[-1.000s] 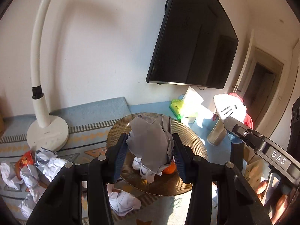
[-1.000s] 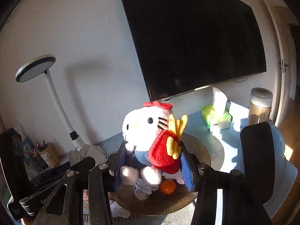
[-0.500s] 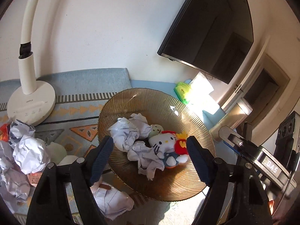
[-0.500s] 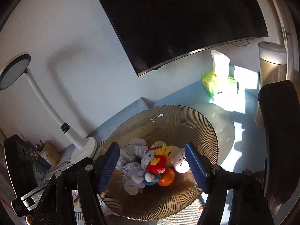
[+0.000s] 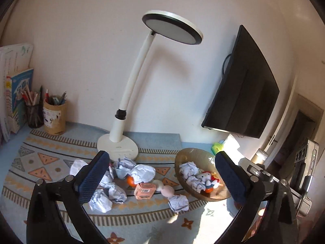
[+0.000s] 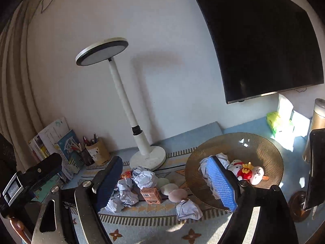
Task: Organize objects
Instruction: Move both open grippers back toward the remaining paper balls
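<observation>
On the far left I note a pen cup [image 5: 54, 117] by the wall; next, my left gripper [image 5: 162, 174] with jaws opening, wide and empty; beneath it lie crumpled paper balls [image 5: 142, 172] and a small orange box [image 5: 144, 191] on the patterned mat [image 5: 40, 162], in front of the white lamp [image 5: 117, 144]; right of these, the amber bowl [image 6: 254, 142] holds paper and the plush toy [image 6: 238, 167]; my right gripper [image 6: 164, 183] is likewise opening, nothing between its pads.
</observation>
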The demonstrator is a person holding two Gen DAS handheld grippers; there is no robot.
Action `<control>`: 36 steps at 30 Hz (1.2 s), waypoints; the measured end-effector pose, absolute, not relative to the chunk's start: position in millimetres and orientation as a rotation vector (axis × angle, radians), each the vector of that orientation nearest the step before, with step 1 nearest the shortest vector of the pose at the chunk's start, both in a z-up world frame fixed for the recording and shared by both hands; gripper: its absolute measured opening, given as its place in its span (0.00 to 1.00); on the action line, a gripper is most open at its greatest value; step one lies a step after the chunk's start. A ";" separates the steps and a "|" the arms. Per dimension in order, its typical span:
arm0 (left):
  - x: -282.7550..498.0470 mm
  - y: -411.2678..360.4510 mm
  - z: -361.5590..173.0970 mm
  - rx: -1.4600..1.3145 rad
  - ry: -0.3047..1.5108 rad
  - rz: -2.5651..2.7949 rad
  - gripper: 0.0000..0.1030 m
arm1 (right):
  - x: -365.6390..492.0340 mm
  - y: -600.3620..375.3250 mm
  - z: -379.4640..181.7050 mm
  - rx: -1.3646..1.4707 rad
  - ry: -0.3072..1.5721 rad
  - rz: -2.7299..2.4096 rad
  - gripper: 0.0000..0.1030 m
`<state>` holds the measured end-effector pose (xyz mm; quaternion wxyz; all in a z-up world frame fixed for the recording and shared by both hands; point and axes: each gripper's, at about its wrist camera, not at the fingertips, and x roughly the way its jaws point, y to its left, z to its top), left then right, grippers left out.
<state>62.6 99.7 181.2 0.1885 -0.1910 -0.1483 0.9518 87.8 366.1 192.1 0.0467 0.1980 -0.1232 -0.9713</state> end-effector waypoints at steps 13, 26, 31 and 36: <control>34.8 25.6 36.2 -0.872 -0.383 2.871 0.99 | 46.8 285.9 58.0 0.858 -0.170 -2.828 0.89; 33.7 41.7 22.1 -0.950 -0.295 2.838 0.99 | 37.0 268.2 40.6 0.991 -0.038 -2.836 0.89; 32.7 39.1 21.5 -0.963 -0.315 2.839 0.99 | 38.2 264.9 41.1 0.990 -0.008 -2.836 0.89; 32.4 39.4 20.9 -0.969 -0.312 2.839 0.99 | 37.8 263.8 41.5 0.995 0.003 -2.839 0.89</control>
